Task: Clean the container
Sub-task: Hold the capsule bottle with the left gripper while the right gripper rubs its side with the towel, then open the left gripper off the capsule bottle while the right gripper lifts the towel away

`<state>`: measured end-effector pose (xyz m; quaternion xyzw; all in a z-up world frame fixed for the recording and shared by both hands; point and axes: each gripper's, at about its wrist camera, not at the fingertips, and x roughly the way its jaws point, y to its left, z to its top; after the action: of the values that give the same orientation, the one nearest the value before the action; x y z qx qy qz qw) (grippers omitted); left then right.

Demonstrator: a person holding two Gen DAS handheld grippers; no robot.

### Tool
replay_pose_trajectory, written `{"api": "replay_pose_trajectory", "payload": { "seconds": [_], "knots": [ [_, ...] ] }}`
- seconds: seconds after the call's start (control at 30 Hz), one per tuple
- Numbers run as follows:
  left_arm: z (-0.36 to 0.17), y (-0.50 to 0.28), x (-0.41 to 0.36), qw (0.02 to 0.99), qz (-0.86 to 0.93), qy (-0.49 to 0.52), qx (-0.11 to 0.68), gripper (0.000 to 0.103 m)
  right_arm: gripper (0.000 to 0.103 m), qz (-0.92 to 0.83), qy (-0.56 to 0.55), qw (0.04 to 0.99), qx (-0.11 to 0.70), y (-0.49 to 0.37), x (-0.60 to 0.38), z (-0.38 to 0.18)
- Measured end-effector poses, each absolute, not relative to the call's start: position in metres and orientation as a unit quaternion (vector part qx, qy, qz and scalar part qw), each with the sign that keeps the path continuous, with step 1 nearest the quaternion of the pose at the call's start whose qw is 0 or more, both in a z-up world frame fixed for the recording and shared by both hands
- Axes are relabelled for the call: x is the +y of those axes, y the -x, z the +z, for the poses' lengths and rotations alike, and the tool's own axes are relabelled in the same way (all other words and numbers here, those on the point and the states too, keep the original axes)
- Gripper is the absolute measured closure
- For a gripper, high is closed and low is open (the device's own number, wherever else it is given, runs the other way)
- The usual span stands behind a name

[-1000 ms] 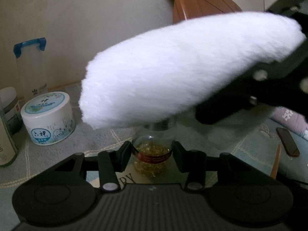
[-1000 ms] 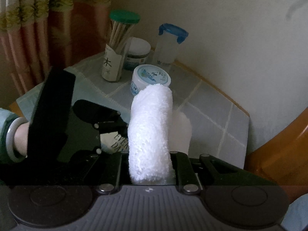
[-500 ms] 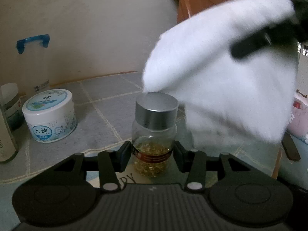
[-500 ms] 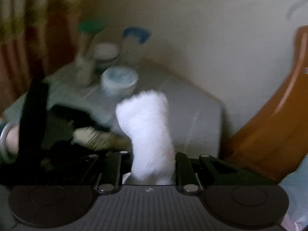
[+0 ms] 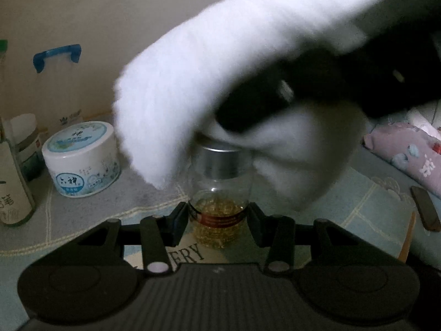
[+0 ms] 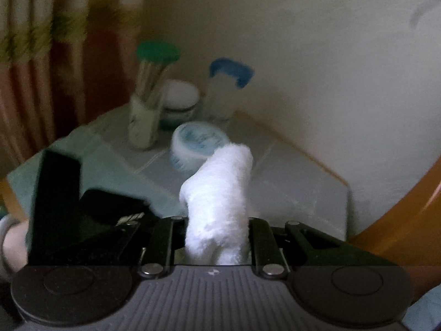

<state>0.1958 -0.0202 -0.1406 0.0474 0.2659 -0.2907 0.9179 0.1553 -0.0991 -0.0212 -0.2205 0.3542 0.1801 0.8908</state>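
A small clear jar (image 5: 220,193) with a silver lid and golden contents stands upright on the table, and my left gripper (image 5: 219,215) is shut on its lower body. A fluffy white cloth (image 5: 220,69) hangs over the jar's lid, blurred; whether it touches the lid I cannot tell. In the left wrist view the black right gripper (image 5: 344,77) comes in from the upper right. My right gripper (image 6: 217,237) is shut on the cloth (image 6: 220,201), which sticks up between its fingers. The black left gripper (image 6: 82,215) shows at the lower left there; the cloth hides the jar.
A round white tub (image 5: 82,160) with a blue label sits left of the jar. Behind it stand a blue-clipped clear canister (image 5: 58,88), a green-lidded tube (image 6: 150,96) and a small white pot (image 6: 180,102). A dark phone (image 5: 425,212) lies at right. A wooden chair (image 6: 408,215) stands at right.
The cloth in my right gripper swung off to the right, baring the jar's lid, then came back over the lid. The left gripper and jar stayed put.
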Motion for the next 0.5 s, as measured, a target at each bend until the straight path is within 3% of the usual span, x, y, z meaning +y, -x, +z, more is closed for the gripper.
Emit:
{"api": "replay_pose_trajectory", "payload": {
  "seconds": [0.5],
  "knots": [
    [-0.138,-0.197,-0.018,0.917,-0.292,-0.050,0.268,0.057,0.083,0.157,0.171,0.897,0.376,-0.115,-0.132,-0.012]
  ]
}}
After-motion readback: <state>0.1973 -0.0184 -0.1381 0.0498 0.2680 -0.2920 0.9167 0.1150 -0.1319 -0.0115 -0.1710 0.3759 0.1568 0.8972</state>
